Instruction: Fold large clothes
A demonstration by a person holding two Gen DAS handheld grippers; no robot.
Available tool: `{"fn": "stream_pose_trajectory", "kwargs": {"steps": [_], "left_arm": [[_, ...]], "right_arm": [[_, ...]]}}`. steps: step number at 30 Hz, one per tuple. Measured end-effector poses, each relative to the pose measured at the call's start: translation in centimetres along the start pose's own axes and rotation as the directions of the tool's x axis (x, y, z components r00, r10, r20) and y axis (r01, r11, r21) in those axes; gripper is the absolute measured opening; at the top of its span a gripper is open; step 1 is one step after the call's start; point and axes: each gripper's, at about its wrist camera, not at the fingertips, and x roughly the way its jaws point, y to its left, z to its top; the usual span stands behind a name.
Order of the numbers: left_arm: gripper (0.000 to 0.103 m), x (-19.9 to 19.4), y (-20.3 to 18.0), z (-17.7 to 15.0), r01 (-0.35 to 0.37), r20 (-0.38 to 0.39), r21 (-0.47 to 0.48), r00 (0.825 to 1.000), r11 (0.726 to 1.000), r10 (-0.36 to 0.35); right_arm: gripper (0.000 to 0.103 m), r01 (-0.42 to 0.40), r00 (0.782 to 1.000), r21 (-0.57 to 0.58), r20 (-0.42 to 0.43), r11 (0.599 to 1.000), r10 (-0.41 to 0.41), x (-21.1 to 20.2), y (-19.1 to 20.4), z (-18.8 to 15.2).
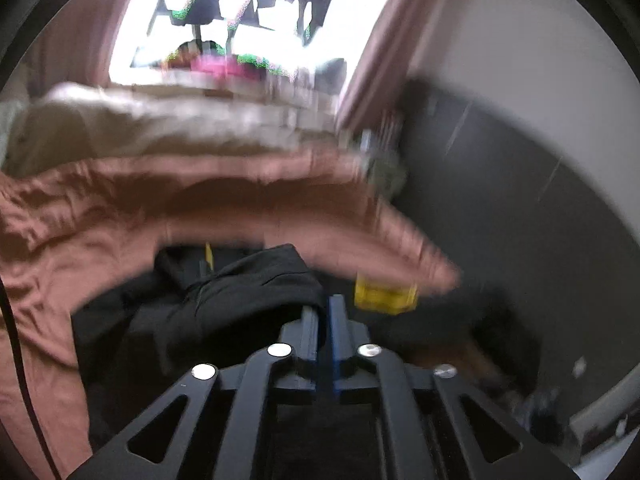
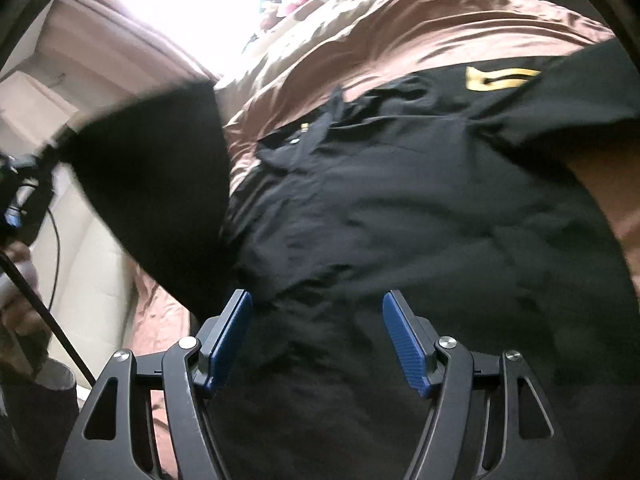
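1. Right gripper (image 2: 316,336): blue pads spread wide with nothing between them; released, poised above the black shirt (image 2: 380,200)
2. Left gripper (image 1: 324,312): blue fingers nearly together, a thin gap showing between them; the frame is blurred, and no cloth is seen in the gap, so I read it as released
3. Black shirt lies crumpled on the pink sheet (image 2: 360,32), spread across most of the right wrist view; in the left wrist view a bunched part of it (image 1: 224,292) sits just ahead of the left fingertips, to their left
4. A fold or sleeve of the shirt (image 2: 160,184) stands raised at the left of the right wrist view, blurred
5. Yellow print (image 2: 500,78) shows on the shirt's far part; a yellow patch (image 1: 384,296) appears near the left fingertips
6. Beyond: beige bedding (image 1: 140,128), then a bright window (image 1: 240,20) with pink curtains (image 1: 380,52); a dark panel (image 1: 500,200) stands at the right
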Motion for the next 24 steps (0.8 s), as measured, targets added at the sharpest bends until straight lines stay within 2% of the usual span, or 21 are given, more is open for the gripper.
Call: {"fn": "stream_pose_trajectory", "kwargs": {"steps": [1,2,4,7,11,14,18,21,24], "left_arm": [[0.031,2.0,0.0,-1.1,-0.007,-0.083,-0.009,0.997,1.0,0.006],[0.041,3.0,0.2,-2.0,-0.004,-0.121,-0.022,0.993,1.0,0.001],[0.045,4.0,0.5,-3.7,-0.011,-0.153,-0.042,0.988,0.999,0.005],[0.059,3.5,2.4,-5.8,-0.037,-0.173,-0.08,0.985,0.996,0.023],[0.059,0.2,5.1,-8.2,-0.109,-0.152,-0.113,0.984,0.988,0.092],[0.059,-3.0,8.1,-9.9,-0.178,-0.133,-0.155,0.978,0.972,0.158],[0.059,-6.5,11.5,-12.5,-0.241,-0.116,-0.218,0.969,0.946,0.22],[0.059,-9.3,13.9,-15.2,-0.28,-0.115,-0.267,0.959,0.922,0.258],[0.059,-11.6,16.1,-18.0,-0.328,-0.132,-0.307,0.945,0.894,0.301]], "right_arm": [[0.067,0.01,1.0,0.006,0.002,1.0,-0.01,-0.4,-0.4,-0.1],[0.067,0.017,1.0,0.011,0.003,1.0,-0.017,-0.4,-0.7,-0.3],[0.067,0.028,1.0,0.024,0.001,0.999,-0.028,-0.6,-1.3,-0.5],[0.067,0.047,0.999,0.024,-0.005,0.999,-0.047,-0.5,-1.1,-0.7],[0.067,0.082,0.996,-0.024,-0.022,0.996,-0.083,0.8,0.7,-0.2],[0.067,0.15,0.988,-0.122,-0.023,0.981,-0.154,2.6,2.9,0.5],[0.067,0.247,0.965,-0.29,-0.013,0.925,-0.262,5.8,7.4,1.1],[0.067,0.307,0.94,-0.422,-0.004,0.853,-0.341,8.9,10.7,1.0],[0.067,0.356,0.913,-0.503,0.009,0.788,-0.407,11.8,12.4,0.5]]}}
